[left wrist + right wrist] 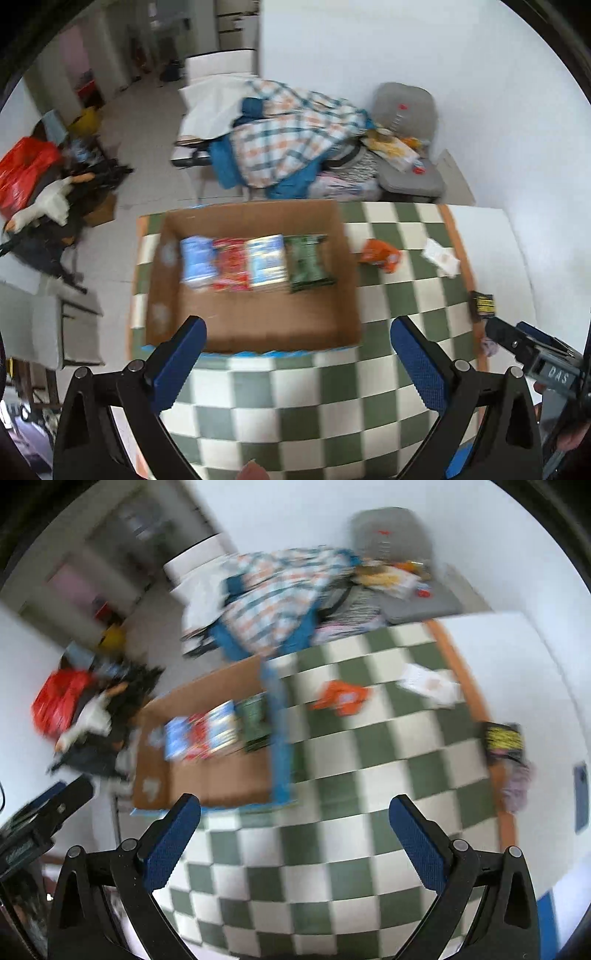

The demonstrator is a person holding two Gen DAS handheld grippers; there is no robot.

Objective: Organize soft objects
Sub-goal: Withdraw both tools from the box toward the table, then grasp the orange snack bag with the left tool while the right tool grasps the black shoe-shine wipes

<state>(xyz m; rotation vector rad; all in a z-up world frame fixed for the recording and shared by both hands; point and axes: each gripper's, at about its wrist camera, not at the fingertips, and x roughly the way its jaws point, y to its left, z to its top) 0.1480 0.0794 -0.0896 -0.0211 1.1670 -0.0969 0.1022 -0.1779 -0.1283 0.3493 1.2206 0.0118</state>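
A cardboard box [255, 321] sits on the green-and-white checked table [280, 406]. Inside lie a blue packet [197, 264], a red packet [231, 264], a second blue packet [266, 260] and a green packet [308, 264] in a row. An orange packet [380, 254], a white packet [441, 256] and a black-and-yellow packet [482, 304] lie on the table to the right of the box. My left gripper [297, 332] is open and empty, just in front of the box. My right gripper [293, 812] is open and empty over the table; the box [207, 779], orange packet [341, 698], white packet [428, 683] and black-and-yellow packet [504, 740] lie ahead of it.
A chair piled with a checked blanket [288, 136] and a grey seat with clutter [406, 110] stand behind the table. A red bag [22, 173] and a white plush goose [48, 203] lie on the floor at left. A pinkish cloth [517, 786] lies at the table's right edge.
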